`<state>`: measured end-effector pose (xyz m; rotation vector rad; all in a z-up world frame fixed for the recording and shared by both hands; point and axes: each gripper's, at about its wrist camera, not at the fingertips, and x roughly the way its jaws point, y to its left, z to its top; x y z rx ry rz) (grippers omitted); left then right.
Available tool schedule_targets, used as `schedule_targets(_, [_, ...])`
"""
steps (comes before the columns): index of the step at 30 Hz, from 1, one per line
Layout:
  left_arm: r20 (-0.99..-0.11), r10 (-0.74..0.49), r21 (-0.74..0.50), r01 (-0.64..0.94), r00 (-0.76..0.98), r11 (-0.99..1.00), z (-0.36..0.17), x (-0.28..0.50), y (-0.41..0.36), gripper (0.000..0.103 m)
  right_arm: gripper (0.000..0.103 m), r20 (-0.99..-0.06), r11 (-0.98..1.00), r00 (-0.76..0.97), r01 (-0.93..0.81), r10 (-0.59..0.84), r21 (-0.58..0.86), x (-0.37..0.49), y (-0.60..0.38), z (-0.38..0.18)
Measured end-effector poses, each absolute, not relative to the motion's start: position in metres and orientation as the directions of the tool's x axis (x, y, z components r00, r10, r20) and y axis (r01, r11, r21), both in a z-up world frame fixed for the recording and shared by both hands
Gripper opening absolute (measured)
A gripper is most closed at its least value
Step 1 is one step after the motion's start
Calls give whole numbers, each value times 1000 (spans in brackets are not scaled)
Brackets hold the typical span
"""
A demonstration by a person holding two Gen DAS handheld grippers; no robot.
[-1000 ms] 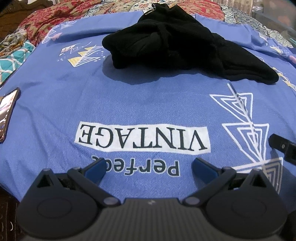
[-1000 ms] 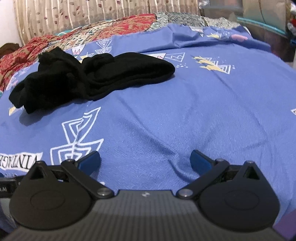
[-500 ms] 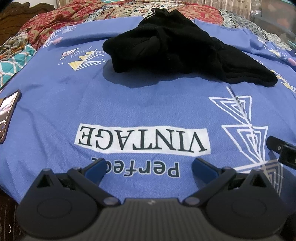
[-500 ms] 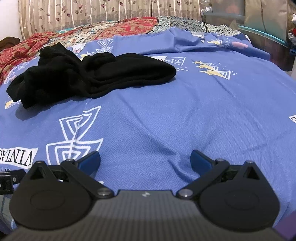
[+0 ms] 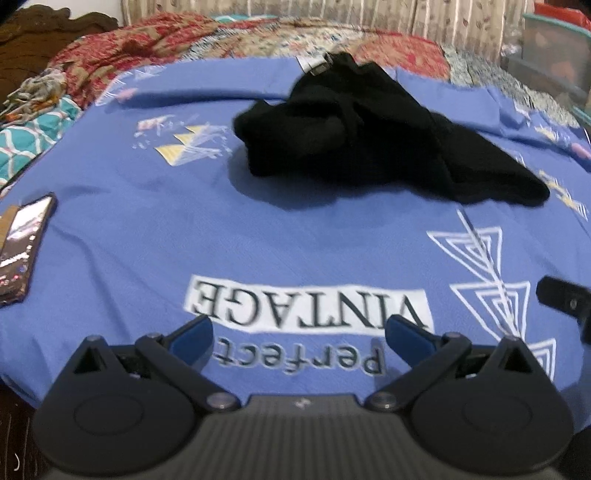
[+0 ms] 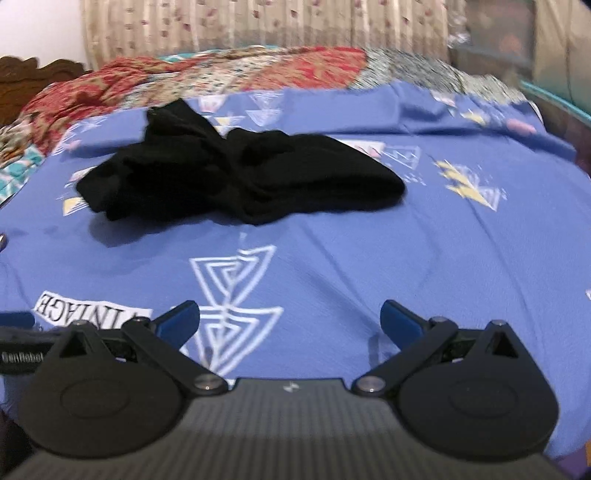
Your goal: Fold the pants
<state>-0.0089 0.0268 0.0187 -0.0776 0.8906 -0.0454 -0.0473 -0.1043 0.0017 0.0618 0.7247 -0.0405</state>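
Note:
Black pants lie crumpled in a heap on the blue printed bedsheet, toward its far side; they also show in the right wrist view. My left gripper is open and empty, over the "Perfect VINTAGE" print near the bed's front edge, well short of the pants. My right gripper is open and empty over the white triangle print, also short of the pants. Part of the right gripper shows at the right edge of the left wrist view.
A phone lies on the sheet at the left edge. A red patterned blanket and teal cloth lie at the far and left sides. Curtains hang behind the bed. Storage boxes stand at the right.
Both grippers have lifted and tilted upward, so the pants sit lower in both views and more of the curtains shows. Both stay open. The pants have not moved.

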Motion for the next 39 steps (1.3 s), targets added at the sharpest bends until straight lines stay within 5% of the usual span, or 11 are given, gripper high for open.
schedule_targets(3, [-769,-69,-100,-13,636,995,18,-10,39,103,103,-679,998,734,42,-4,40,-44,-100,-2])
schedule_targets(12, [-759,9,-13,-30,651,999,-7,-7,42,103,60,-685,1000,728,28,-13,10,-38,-93,-4])
schedule_targets(18, [-734,7,-6,-17,679,1000,-11,-10,44,103,61,-630,999,776,-20,33,27,-2,-85,29])
schedule_targets(22, [-739,-37,-38,14,672,999,-7,-12,53,103,85,-553,991,826,-137,109,-9,52,-59,58])
schedule_targets(27, [-724,-138,-197,-11,676,980,14,-9,86,103,86,-587,974,788,-226,184,1,136,-32,55])
schedule_targets(28, [-714,-158,-236,-21,683,972,21,-5,95,103,78,-613,976,770,-215,178,14,151,-32,50])
schedule_targets(29, [-702,-173,-266,-30,691,963,27,0,104,103,43,-642,978,746,-205,178,33,163,-32,44])
schedule_targets(30, [-688,-179,-292,-43,703,955,34,7,114,103,28,-673,980,717,-190,182,62,177,-37,40])
schedule_targets(33, [-669,-132,-315,-118,732,942,54,35,139,103,29,-629,973,752,-72,197,218,183,-74,60])
schedule_targets(39, [-692,-226,-439,-151,685,886,64,121,137,103,28,-523,952,850,204,-56,228,147,-205,111])
